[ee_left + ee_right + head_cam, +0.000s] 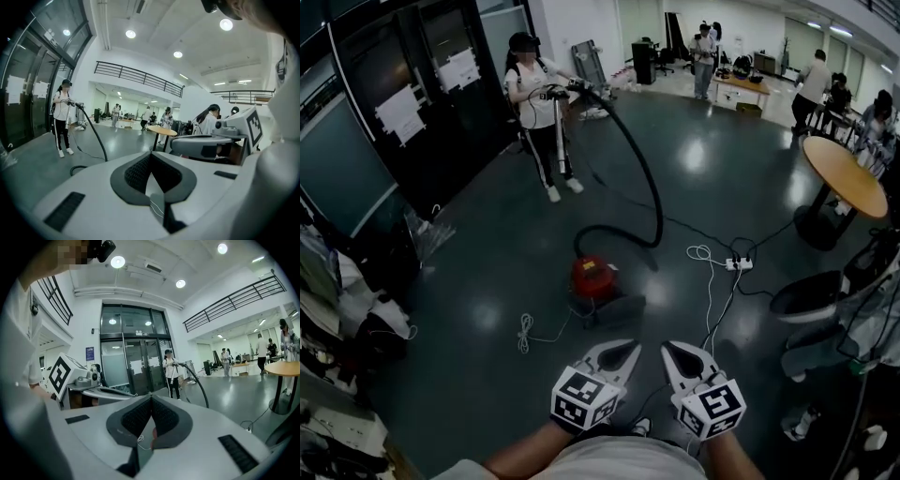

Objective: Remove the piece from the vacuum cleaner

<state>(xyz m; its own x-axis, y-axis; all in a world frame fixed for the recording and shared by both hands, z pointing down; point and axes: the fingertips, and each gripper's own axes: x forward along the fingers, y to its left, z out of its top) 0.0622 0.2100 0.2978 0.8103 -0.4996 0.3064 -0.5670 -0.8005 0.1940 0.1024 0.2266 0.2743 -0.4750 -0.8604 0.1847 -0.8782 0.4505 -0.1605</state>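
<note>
A red vacuum cleaner stands on the dark floor ahead of me. Its black hose arcs up and back to a person who holds the upright wand with both hands. My left gripper and right gripper hang side by side at the bottom of the head view, well short of the vacuum, both shut and empty. In the left gripper view the left gripper points past the hose. In the right gripper view the right gripper faces the person.
A white power strip with cords lies right of the vacuum, and a white cable coils at its left. A round wooden table and an office chair stand at the right. Dark glass doors and clutter line the left.
</note>
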